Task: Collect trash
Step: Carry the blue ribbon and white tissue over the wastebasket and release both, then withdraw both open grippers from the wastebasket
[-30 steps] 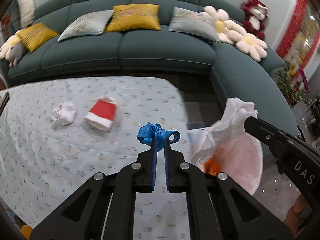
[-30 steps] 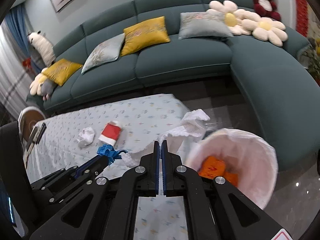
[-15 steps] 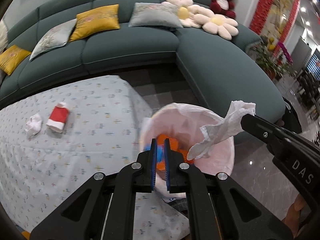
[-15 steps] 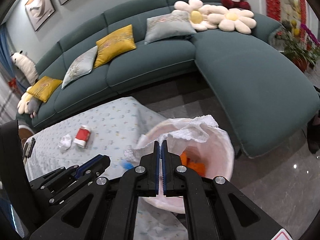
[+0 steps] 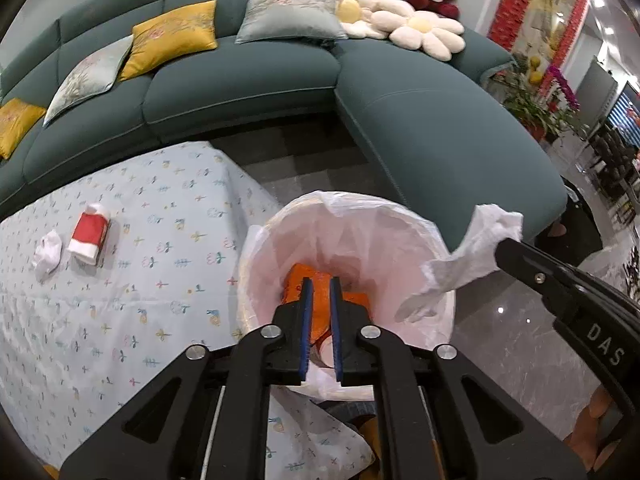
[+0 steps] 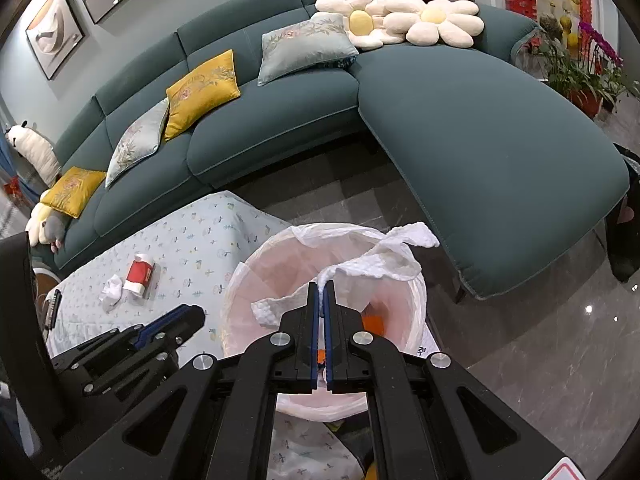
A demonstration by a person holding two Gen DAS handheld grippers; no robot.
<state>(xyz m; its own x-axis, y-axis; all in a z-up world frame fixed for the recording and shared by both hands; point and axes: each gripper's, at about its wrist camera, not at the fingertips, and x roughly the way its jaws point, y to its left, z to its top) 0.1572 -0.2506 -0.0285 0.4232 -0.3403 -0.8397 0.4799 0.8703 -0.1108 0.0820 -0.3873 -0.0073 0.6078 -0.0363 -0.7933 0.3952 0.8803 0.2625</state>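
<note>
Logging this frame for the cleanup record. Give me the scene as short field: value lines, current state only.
left gripper: jaws parted, nothing between them, over the bin
right gripper: shut on white tissue, held above the bin
bin: white liner, orange trash inside
left on table: red-and-white wrapper, small white wad
table: patterned light-blue cloth, beside the bin

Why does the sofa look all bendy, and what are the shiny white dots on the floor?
Left wrist view: the fisheye lens curves the sofa and darkens the corners. Right wrist view: the same bending, and the bright dots are lamp glare on the glossy floor. Both views look sharp, not blurry.
</note>
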